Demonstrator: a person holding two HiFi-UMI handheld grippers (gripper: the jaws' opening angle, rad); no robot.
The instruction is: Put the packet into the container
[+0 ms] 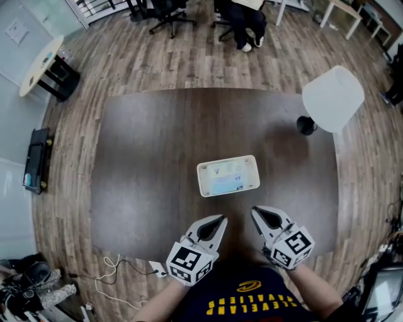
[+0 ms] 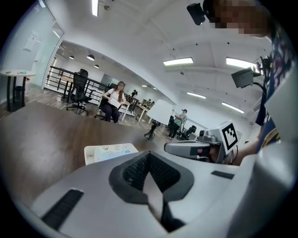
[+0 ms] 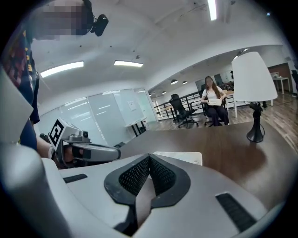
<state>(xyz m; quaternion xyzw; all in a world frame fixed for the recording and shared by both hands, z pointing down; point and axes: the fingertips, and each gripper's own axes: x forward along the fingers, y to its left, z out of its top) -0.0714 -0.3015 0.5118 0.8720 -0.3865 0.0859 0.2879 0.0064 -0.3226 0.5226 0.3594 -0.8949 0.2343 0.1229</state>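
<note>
A white rectangular container [image 1: 201, 180] lies on the dark wooden table [image 1: 145, 163], just past the middle toward me. A pale blue-and-white packet [image 1: 225, 176] rests flat inside it. My left gripper [image 1: 221, 220] is near the table's front edge, short of the container, shut with nothing between its pads. My right gripper [image 1: 255, 212] sits beside it to the right, also shut and empty. In the left gripper view the closed jaws [image 2: 149, 155] point at the container [image 2: 91, 154] and the packet [image 2: 114, 152]. The right gripper view shows the container's edge [image 3: 186, 157] beyond its closed jaws [image 3: 149, 158].
A white-shaded lamp [image 1: 332, 99] on a black base [image 1: 306, 125] stands at the table's right side. A white cable and adapter [image 1: 114, 267] trail off the front left corner. A seated person [image 1: 247, 19] and office chairs are beyond the far edge; a small round table [image 1: 41, 63] stands far left.
</note>
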